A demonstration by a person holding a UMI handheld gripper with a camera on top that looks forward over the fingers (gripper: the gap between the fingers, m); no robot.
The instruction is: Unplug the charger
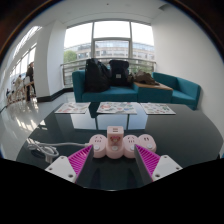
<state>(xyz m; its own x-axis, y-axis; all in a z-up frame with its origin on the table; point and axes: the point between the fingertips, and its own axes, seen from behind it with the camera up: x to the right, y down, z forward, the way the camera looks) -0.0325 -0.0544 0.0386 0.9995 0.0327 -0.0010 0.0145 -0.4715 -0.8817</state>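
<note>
A white cable (38, 148) trails in from the left across the dark glossy table (60, 125) to a white power strip (120, 146). A small pale charger (115, 133) stands plugged into the strip's middle. It is probably light, rigid and smooth, so it is best pinched on its side faces and pulled straight up; the strip may lift with it. The tool (118, 163) is released, its pink pads spread wide, with the charger just ahead of and between them, untouched.
</note>
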